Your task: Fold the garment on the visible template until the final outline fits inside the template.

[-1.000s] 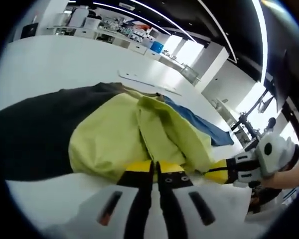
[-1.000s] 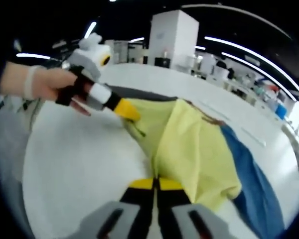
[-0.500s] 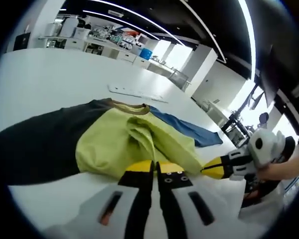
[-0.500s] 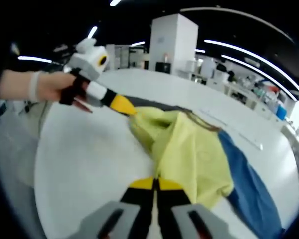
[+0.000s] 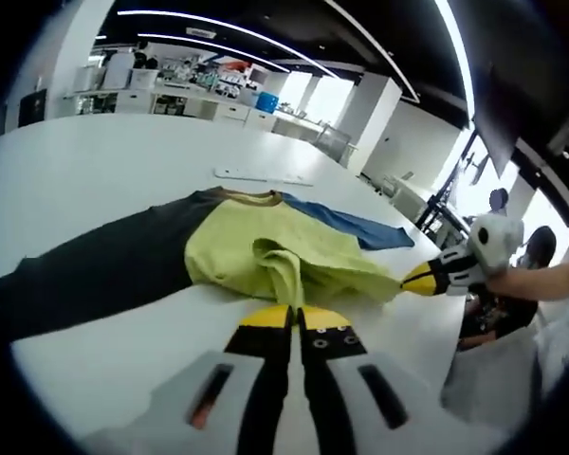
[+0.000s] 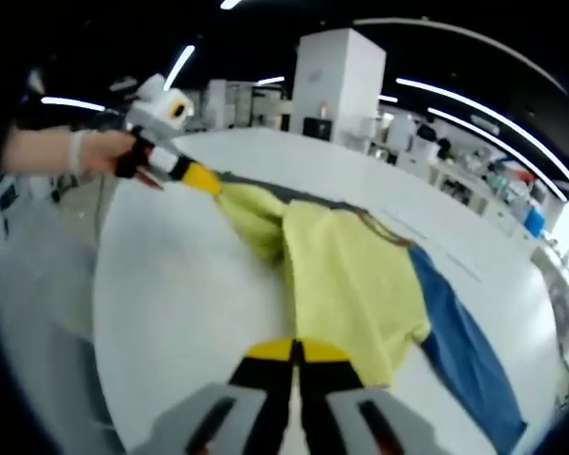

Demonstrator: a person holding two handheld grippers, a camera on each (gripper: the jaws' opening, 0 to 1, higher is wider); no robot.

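Since a second ago we have drawn both hands back and up: the garment [image 5: 256, 261] now sits smaller and higher in the left gripper view, and its yellow hem has stretched toward us.

Nearest, low in the left gripper view, our left gripper [image 5: 294, 327] has its jaws pressed together on the bunched yellow hem at frame centre. Low in the right gripper view, our right gripper [image 6: 294, 353] is likewise clamped on the hem's other corner, with the fabric rising from the closed tips.

Beyond that, the garment lies across the white table [image 5: 104, 161], with a dark sleeve at the left of the left gripper view, a yellow body in the middle and a blue sleeve to the right.

We judge the main risk to be uneven pulling. If one hand leads, the hem will skew, the fold will land crooked and the outline will spill wide. Too hard a tug could drag the whole shirt across the table.

We cannot make out a template outline for certain. A pale strip [image 5: 263, 177] lies beyond the collar.

Farthest off are white benches, a pillar [image 6: 334, 81] and ceiling light strips.
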